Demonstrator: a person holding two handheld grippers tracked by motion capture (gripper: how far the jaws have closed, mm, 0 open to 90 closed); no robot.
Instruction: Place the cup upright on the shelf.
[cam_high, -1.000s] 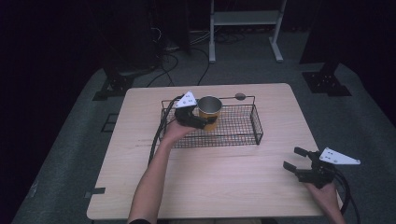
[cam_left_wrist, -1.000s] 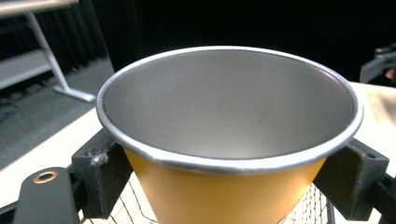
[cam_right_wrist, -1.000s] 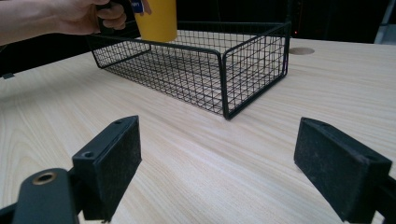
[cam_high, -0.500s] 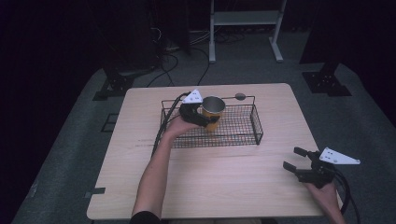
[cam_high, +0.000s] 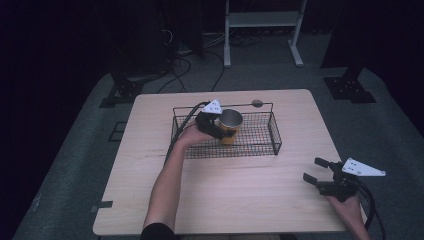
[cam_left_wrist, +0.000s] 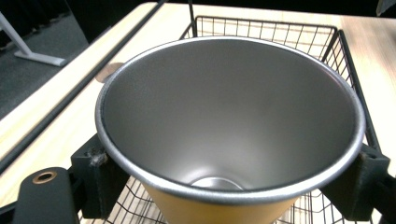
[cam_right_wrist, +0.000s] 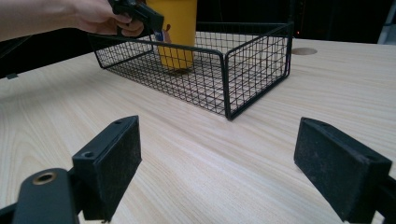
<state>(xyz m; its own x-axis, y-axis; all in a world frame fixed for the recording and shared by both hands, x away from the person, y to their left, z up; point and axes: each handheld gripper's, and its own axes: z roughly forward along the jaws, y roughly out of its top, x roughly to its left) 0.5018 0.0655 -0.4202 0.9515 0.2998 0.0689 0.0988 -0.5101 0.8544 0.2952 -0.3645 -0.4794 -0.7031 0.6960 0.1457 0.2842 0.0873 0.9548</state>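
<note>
Yellow cup (cam_high: 230, 126) with the bare metal inside is the star here, and it's sitting in the left half of the black wire basket (cam_high: 260, 145), gripped near its rim by the left tongs (cam_high: 216, 131). From the left gripper view the two black pads (cam_left_wrist: 95, 170) press against either side of the cup wall just below the rim, so those tongs are clamped on it. Compared with a second ago the cup has shifted a touch to the right and looks lower in the basket; the right gripper view shows its base right down at the mesh floor, though whether it actually rests there I can't quite tell. My read: it's being set down in the basket, and letting go would be the natural next thing.

Over on the near right of the surface (cam_high: 150, 175), the right tongs (cam_high: 316, 170) hang in the person's hand, jaws spread wide with nothing between them, pointing towards the basket from well apart. They haven't budged over the last second.

A small round grommet (cam_high: 257, 103) sits in the surface just beyond the basket's far rail.

As for writing, there's a small bluish tag on the left tongs visible from the right gripper view, too small to read. Nothing legible on the cup, the basket or the grey plates.
</note>
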